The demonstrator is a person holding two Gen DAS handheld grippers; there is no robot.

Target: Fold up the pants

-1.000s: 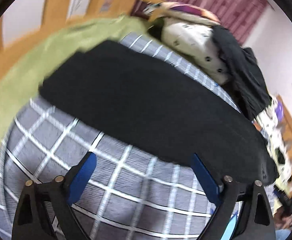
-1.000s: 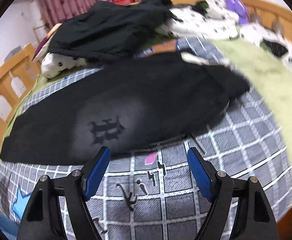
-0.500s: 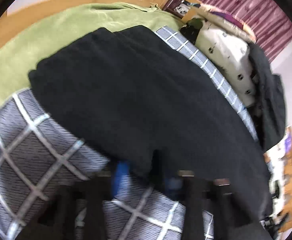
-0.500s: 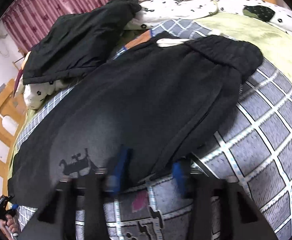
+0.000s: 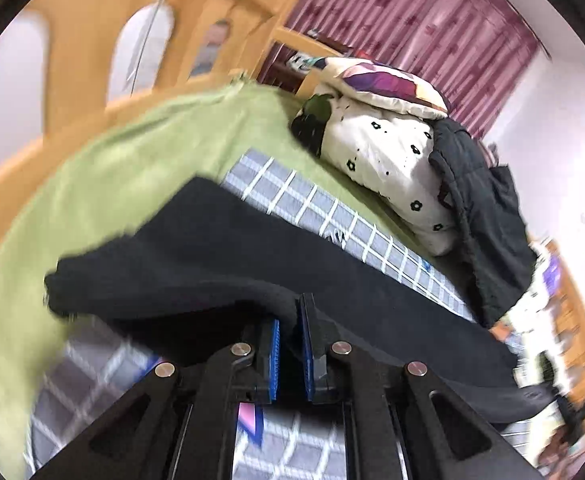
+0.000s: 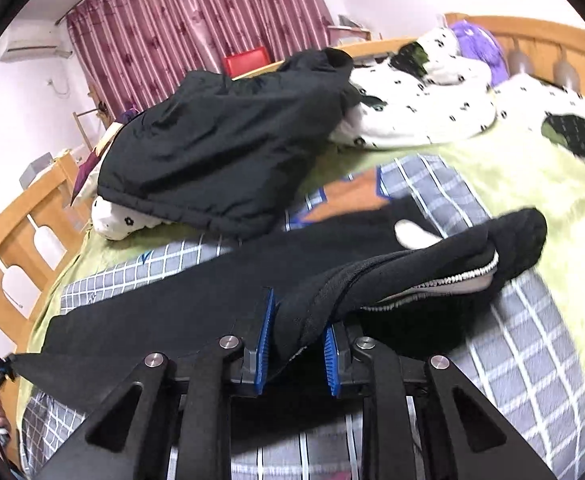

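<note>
Black pants (image 5: 252, 264) lie across a grey checked blanket (image 5: 316, 208) on a bed. My left gripper (image 5: 290, 328) is shut on the near edge of the pants at the leg end and lifts it off the blanket. My right gripper (image 6: 298, 336) is shut on the near edge of the pants (image 6: 196, 304) at the waist end, lifted, with the waistband and a pocket zipper (image 6: 452, 280) hanging to the right.
A black jacket (image 6: 228, 148) lies on white spotted bedding (image 6: 420, 108) at the back. A green blanket (image 5: 104, 184) covers the bed under the checked one. A wooden bed rail (image 6: 16, 240) borders the left, a headboard (image 6: 532, 36) the far right.
Both grippers went from open above the blanket to the near edge of the pants, shut on it, and lifted it.
</note>
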